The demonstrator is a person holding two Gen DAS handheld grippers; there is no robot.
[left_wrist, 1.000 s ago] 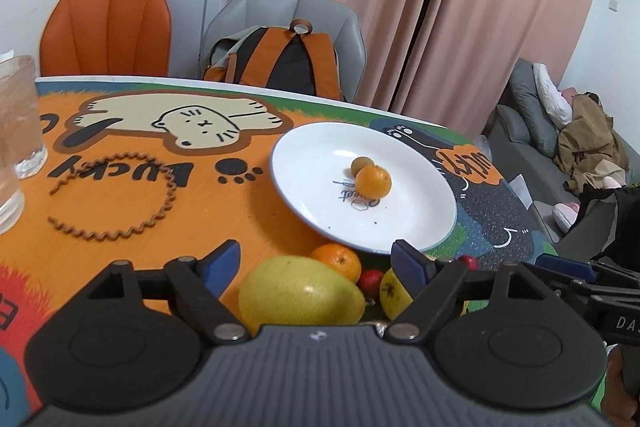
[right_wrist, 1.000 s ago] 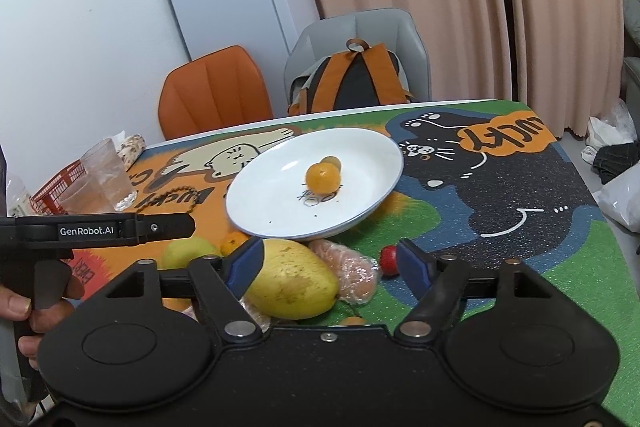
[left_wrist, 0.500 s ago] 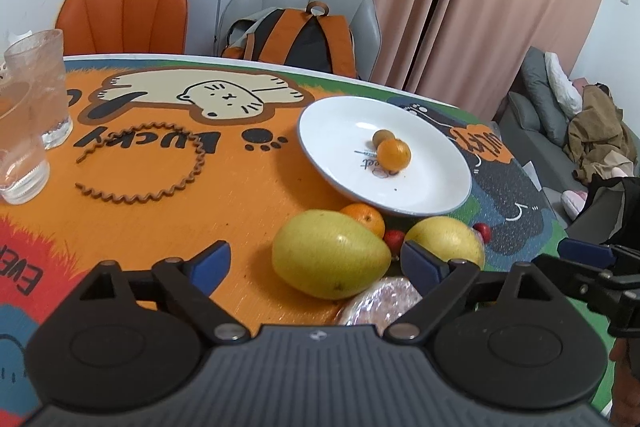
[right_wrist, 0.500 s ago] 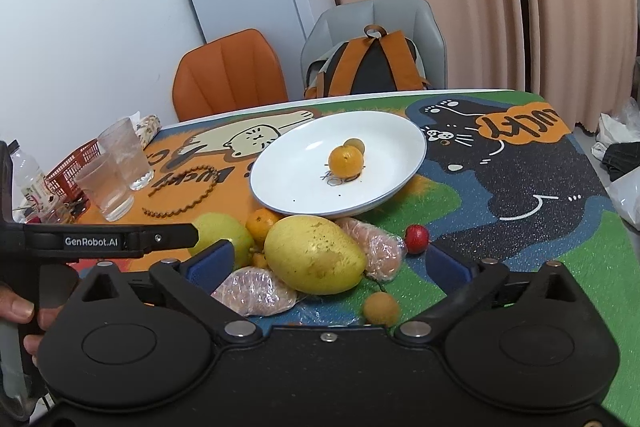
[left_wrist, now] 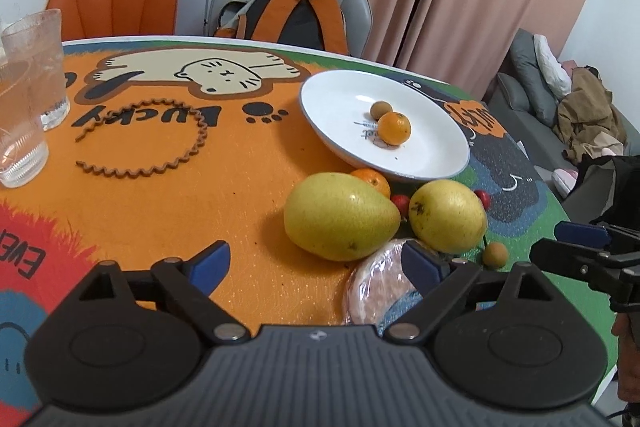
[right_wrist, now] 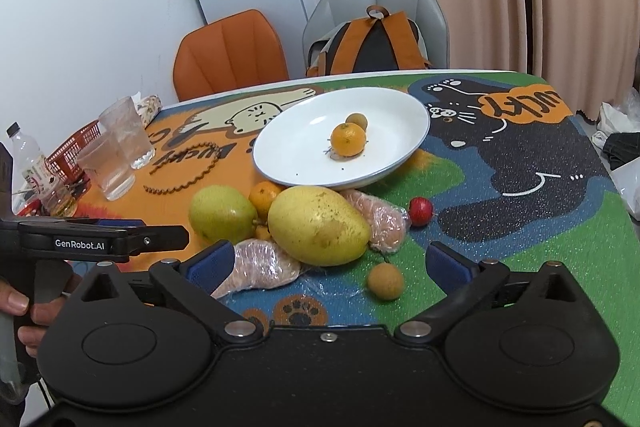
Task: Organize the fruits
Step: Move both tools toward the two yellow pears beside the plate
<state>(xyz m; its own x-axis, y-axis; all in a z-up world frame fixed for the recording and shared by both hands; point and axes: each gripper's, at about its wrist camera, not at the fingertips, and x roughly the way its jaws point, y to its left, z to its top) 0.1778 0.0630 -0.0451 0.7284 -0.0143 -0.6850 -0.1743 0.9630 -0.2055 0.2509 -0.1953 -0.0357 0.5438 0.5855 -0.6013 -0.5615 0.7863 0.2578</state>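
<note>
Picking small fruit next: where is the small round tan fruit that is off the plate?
In the right wrist view the small round tan fruit lies on the mat between the open fingers, just in front of the large yellow mango.

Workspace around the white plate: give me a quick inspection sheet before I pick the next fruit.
Surface: table under a printed cartoon-cat mat.
Job's things: white plate holds one tangerine and one small brown fruit. Beside it on the mat: two yellow-green mangoes, another tangerine, two plastic-wrapped fruits, a red fruit, a loose brown fruit.
Clutter: two glasses, wavy brown ring, bottle, red basket.
Grippers: left gripper and right gripper both open, holding nothing.
Cables: nothing seen.
Surroundings: orange chair, grey chair with backpack, curtains, fridge.
</note>
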